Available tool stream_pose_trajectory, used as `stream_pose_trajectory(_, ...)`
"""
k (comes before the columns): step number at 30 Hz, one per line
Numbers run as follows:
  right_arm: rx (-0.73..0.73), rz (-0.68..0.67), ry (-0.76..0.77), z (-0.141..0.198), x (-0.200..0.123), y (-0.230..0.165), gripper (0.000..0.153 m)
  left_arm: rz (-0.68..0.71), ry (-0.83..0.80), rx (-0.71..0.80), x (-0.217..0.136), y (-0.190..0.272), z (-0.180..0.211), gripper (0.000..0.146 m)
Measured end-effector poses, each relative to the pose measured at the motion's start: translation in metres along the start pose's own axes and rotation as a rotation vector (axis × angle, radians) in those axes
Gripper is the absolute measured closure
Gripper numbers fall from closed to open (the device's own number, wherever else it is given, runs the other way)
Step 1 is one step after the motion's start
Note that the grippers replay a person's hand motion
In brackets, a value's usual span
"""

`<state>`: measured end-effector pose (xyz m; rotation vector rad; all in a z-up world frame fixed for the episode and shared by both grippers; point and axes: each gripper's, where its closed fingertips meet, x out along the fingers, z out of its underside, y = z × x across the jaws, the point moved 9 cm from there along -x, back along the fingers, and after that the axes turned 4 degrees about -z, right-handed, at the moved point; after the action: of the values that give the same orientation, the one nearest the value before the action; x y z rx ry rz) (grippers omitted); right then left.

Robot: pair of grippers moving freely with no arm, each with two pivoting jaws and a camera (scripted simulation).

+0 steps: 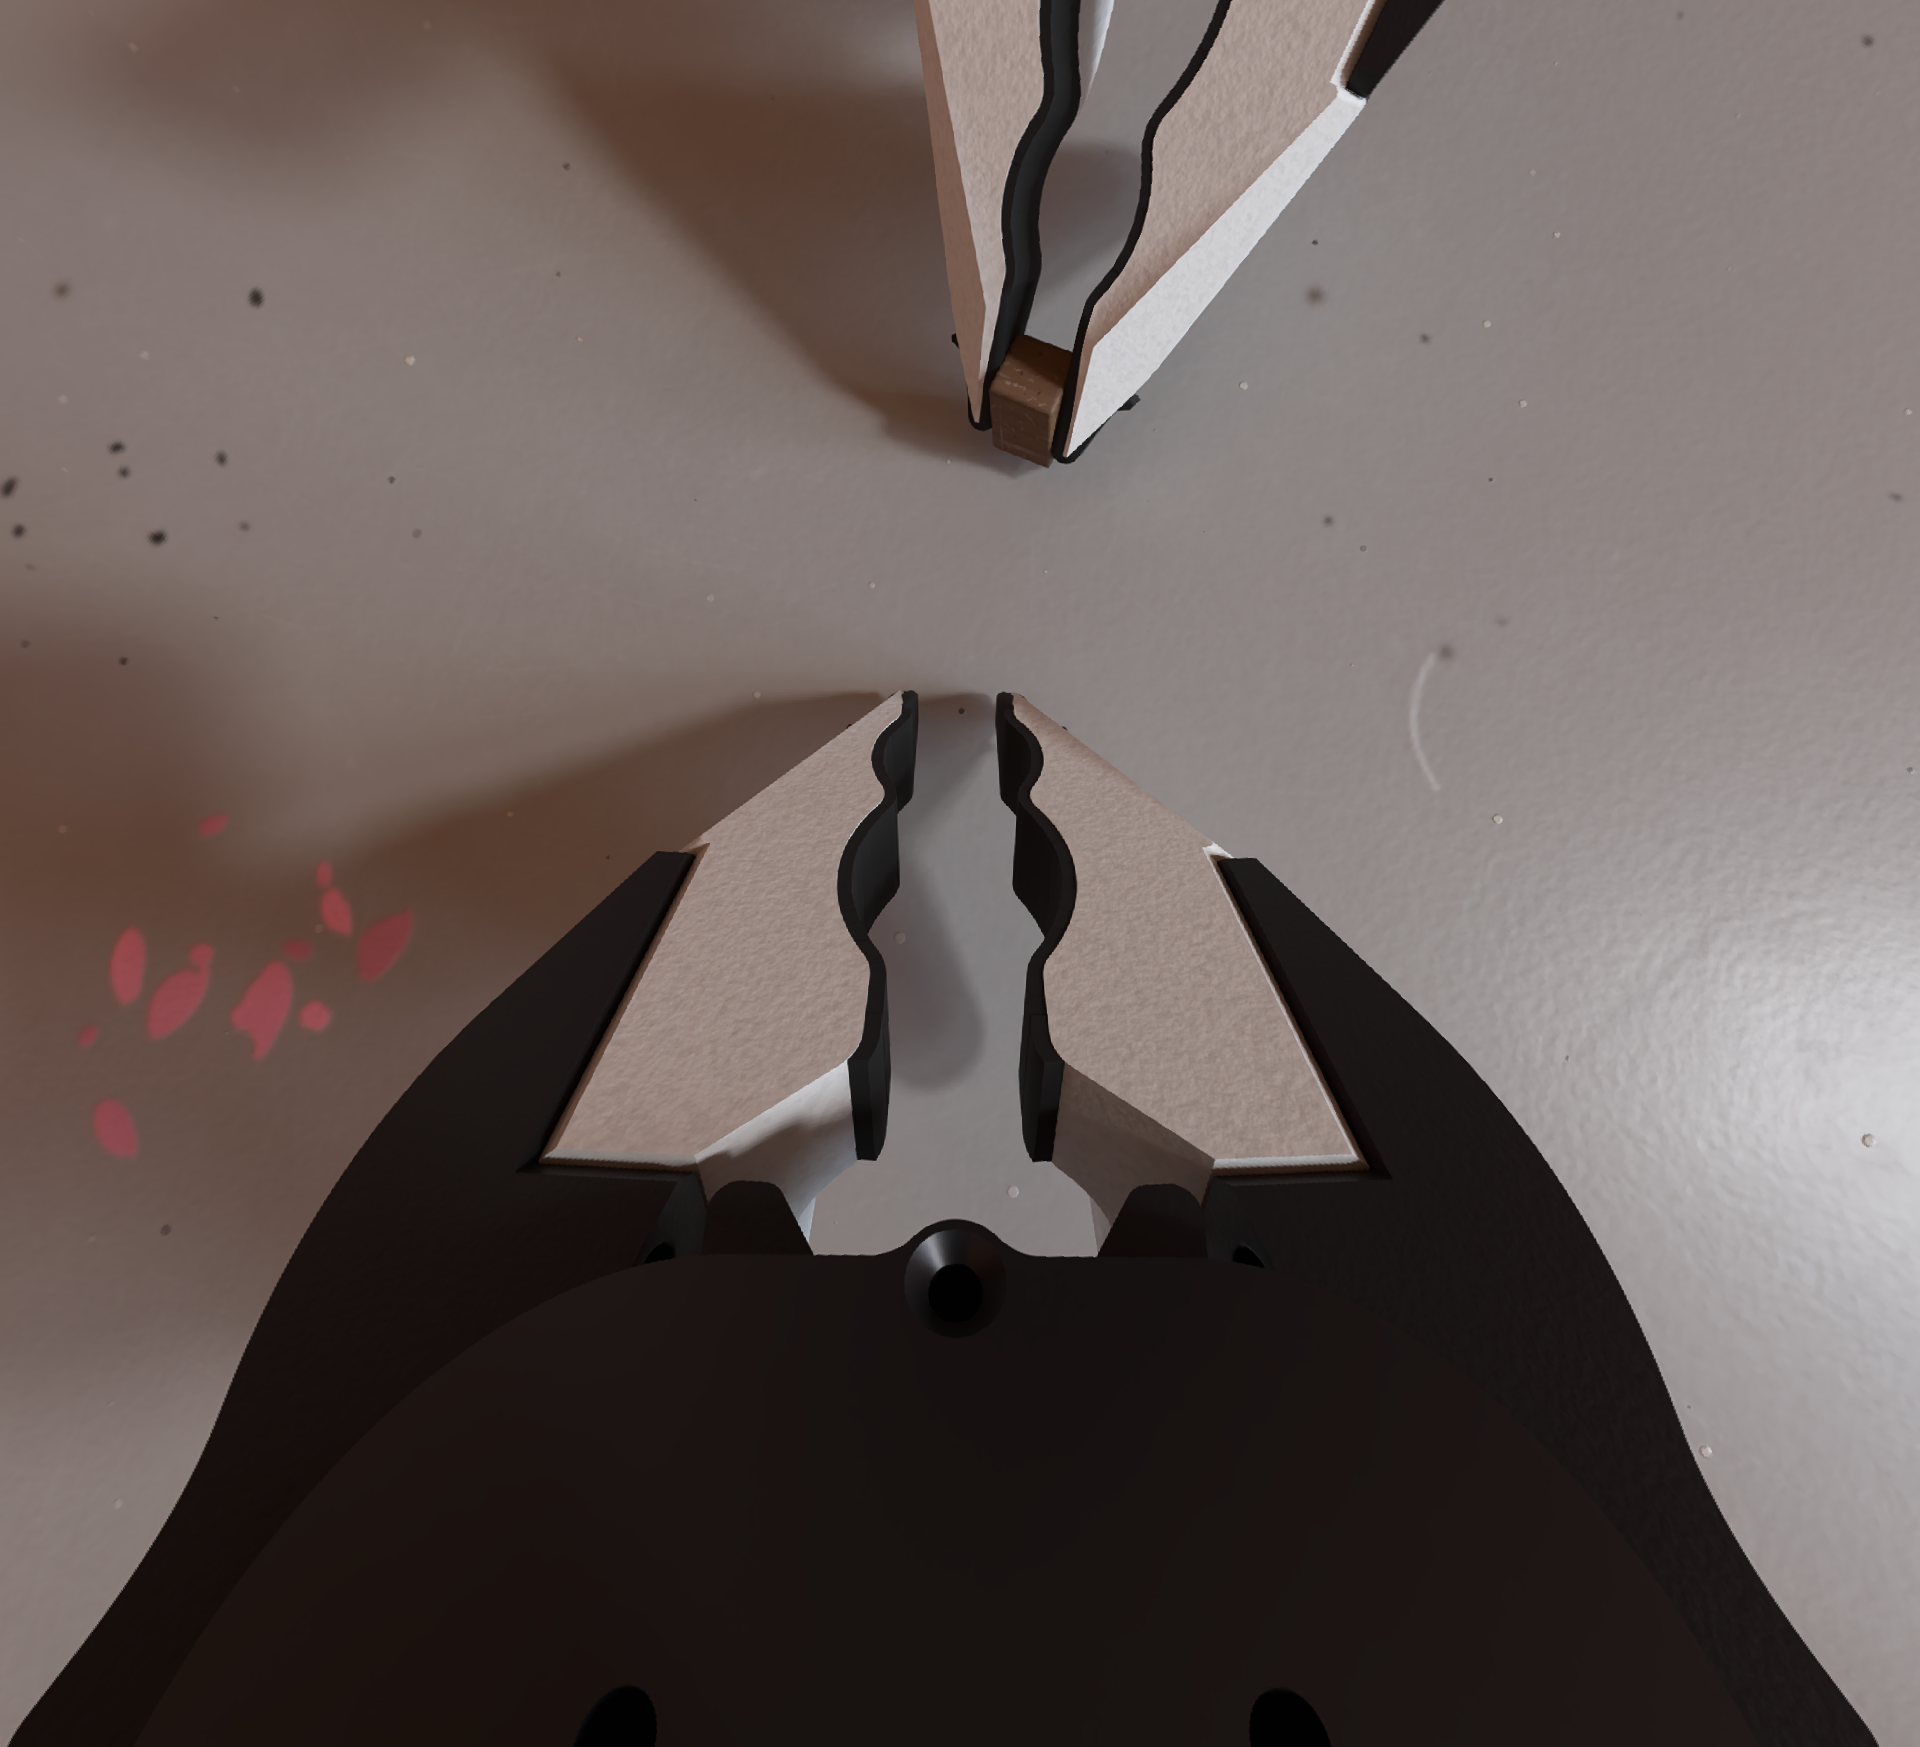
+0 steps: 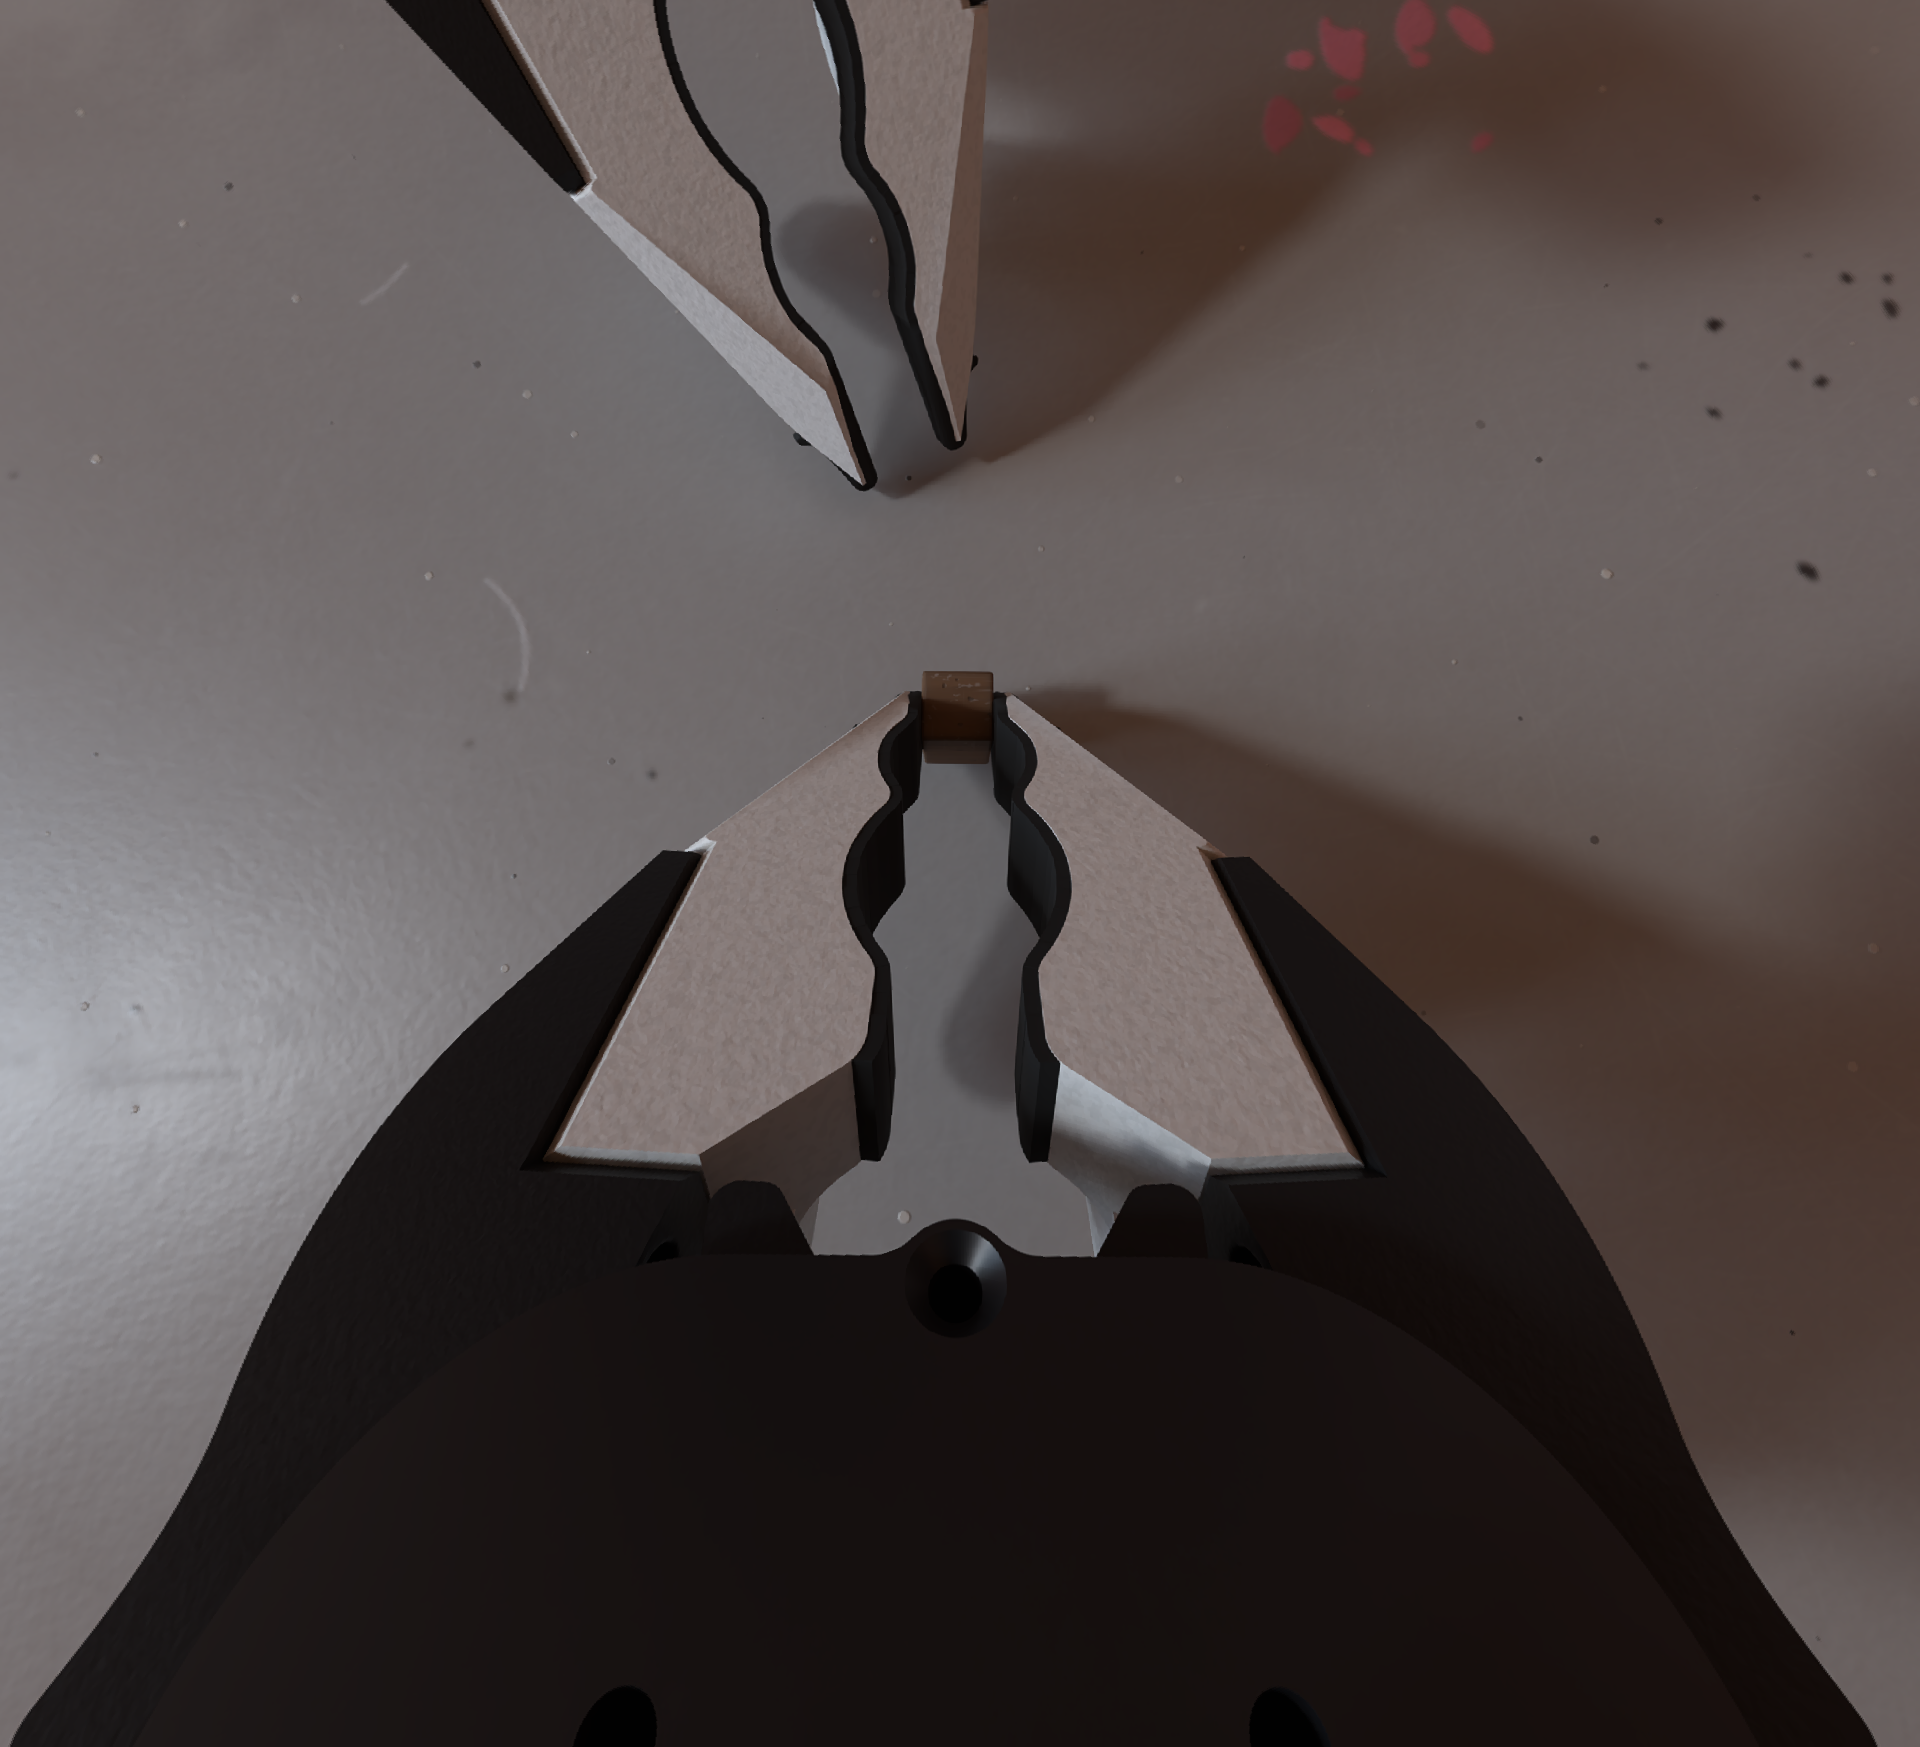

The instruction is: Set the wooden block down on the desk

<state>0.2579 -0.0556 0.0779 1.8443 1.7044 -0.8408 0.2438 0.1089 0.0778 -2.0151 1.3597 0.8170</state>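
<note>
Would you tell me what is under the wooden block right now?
Only grey desk shows around the wooden block, pinched at the right gripper tips. Whether its underside touches the desk is hidden.

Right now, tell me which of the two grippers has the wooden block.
The right gripper: the wooden block is pinched between its fingertips. The left gripper has an empty gap between its fingertips.

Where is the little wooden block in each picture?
Left wrist view: the block is above the middle, pinched at the tips of the right gripper coming in from the top.
Right wrist view: the block is just above the middle, between that gripper's own fingertips.
Shared landmark: the red spots on the desk.
</note>
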Motion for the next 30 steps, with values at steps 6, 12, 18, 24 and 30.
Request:
stream_pose_trajectory(6, 0.005, -0.001, 0.070, 0.001, -0.005, 0.001, 0.140, -0.030, 0.016, 0.014, -0.004, 0.001, -0.004, 0.131)
stream_pose_trajectory(12, 0.000, 0.001, 0.118, 0.001, -0.010, 0.001, 0.140, -0.060, 0.027, 0.044, -0.008, 0.002, -0.008, 0.131)
stream_pose_trajectory(18, -0.029, 0.020, 0.118, -0.002, -0.011, 0.000, 0.140, -0.094, 0.021, 0.080, -0.011, 0.005, -0.011, 0.131)
stream_pose_trajectory(24, -0.083, 0.061, 0.057, -0.008, -0.010, -0.001, 0.140, -0.115, 0.016, 0.094, -0.012, 0.005, -0.011, 0.131)
stream_pose_trajectory(30, -0.124, 0.088, -0.025, -0.009, -0.004, -0.004, 0.140, -0.152, -0.059, 0.149, -0.007, 0.010, -0.012, 0.131)
